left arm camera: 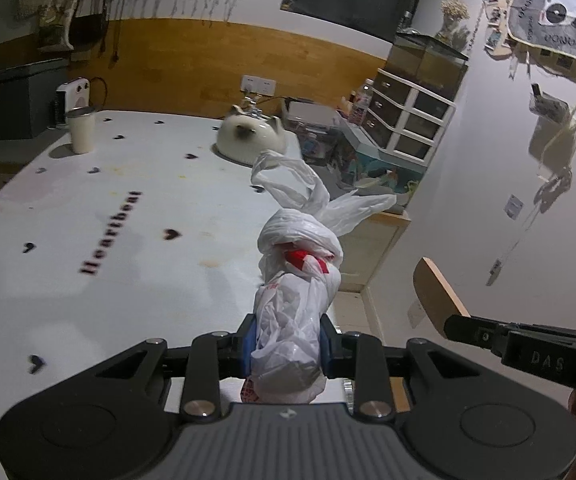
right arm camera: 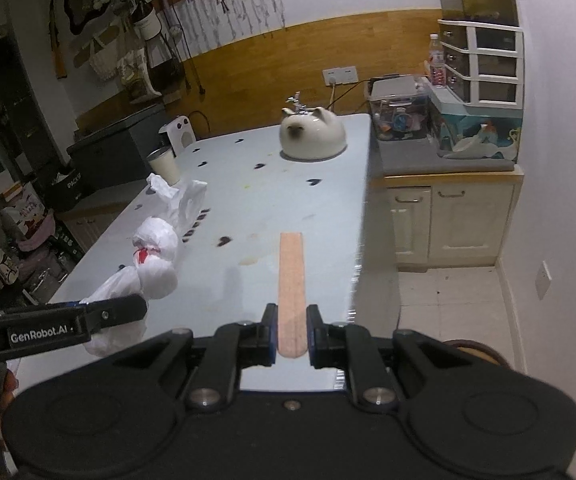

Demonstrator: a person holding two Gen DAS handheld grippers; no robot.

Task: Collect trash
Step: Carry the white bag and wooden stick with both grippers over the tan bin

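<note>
Left gripper (left arm camera: 288, 346) is clamping knotted white plastic trash bag (left arm camera: 298, 276); right gripper (right arm camera: 291, 334) is pinching 1 flat wooden stick (right arm camera: 290, 280) over white table (right arm camera: 248, 200).

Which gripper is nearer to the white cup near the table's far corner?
Left. The left gripper, shut on the knotted plastic bag, is on the white cup side; the right gripper, holding the wooden stick, is farther across.

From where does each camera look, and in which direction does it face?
Left wrist: sits behind the left gripper, faces across the table; its fingers clamp the bag; the right gripper's finger enters at right.
Right wrist: sits behind the right gripper, faces along the table's right edge; its fingers hold the stick; the left gripper enters at left.
Shared: bag, stick, table, cat bowl, cup.
</note>
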